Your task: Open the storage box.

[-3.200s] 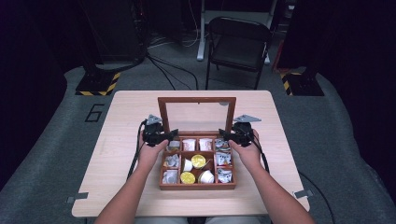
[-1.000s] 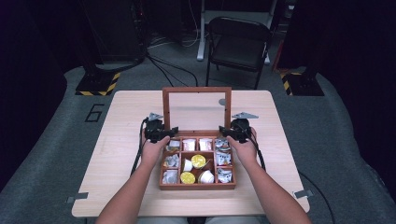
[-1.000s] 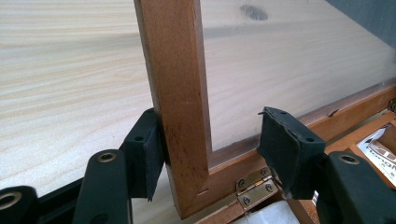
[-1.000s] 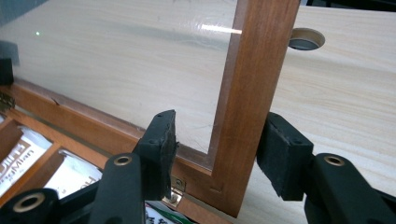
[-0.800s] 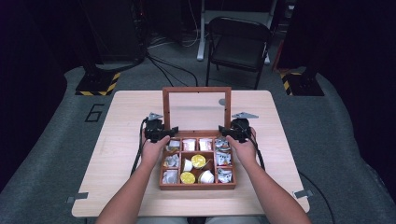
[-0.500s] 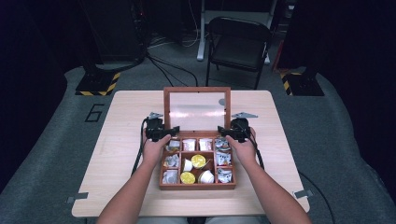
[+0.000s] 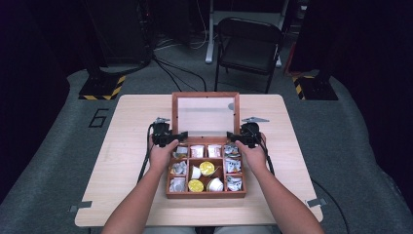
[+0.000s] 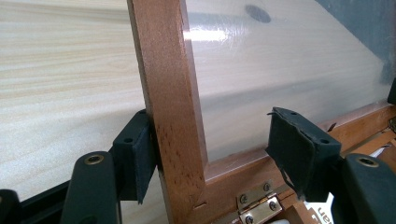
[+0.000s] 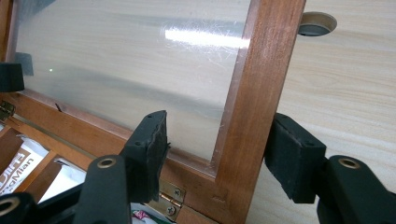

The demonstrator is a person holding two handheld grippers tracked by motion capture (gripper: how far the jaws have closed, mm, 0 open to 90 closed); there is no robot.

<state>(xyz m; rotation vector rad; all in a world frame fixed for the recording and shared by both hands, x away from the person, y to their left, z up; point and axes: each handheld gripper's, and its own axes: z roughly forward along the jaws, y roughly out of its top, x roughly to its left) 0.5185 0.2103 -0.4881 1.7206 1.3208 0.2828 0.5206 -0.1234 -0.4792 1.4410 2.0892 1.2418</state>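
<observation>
A wooden box (image 7: 204, 194) sits mid-table, its compartments filled with sachets and yellow-lidded cups (image 7: 207, 168). Its glass-paned lid (image 7: 205, 96) stands raised on brass hinges (image 8: 254, 205). My left gripper (image 7: 178, 136) straddles the lid's left rail (image 8: 166, 93). Its jaws have just been opening: one pad rests by the rail's outer face, the other stands off the glass. My right gripper (image 7: 233, 136) straddles the right rail (image 9: 266, 70), its jaws also just opened, with both pads clear of the wood.
The light wooden table (image 7: 122, 161) has bare surface on both sides of the box, and a round cable hole (image 9: 316, 23) behind the lid. A black folding chair (image 7: 248, 46) stands beyond the far edge. Cables trail from both grippers.
Compared with three seconds ago the lid stands taller and more upright. Over the last second the hands and the lid have stayed put.
</observation>
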